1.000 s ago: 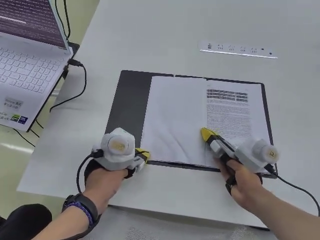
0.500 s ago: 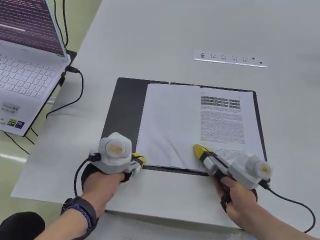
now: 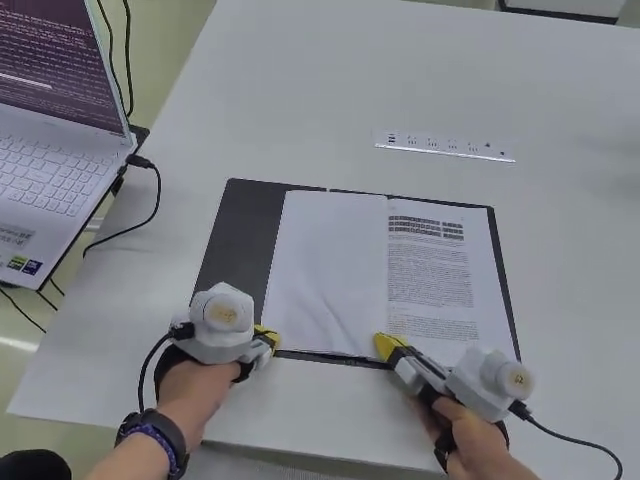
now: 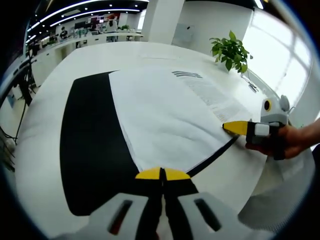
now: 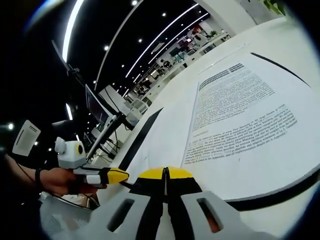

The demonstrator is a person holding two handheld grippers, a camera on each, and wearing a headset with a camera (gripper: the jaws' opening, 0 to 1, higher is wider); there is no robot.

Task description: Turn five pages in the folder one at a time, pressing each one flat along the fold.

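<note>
right tool, jaws together, at the folder fold.

Folder open on table; laptop to left; socket strip behind; left tool, right tool at near edge.

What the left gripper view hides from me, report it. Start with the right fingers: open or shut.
Observer: Shut. The right gripper view shows the right gripper's fingers closed together with nothing between them, at the folder's near edge by the fold.
Operator: Now report what sits left of the folder.
Observer: An open laptop with its screen lit, standing apart from the folder.
</note>
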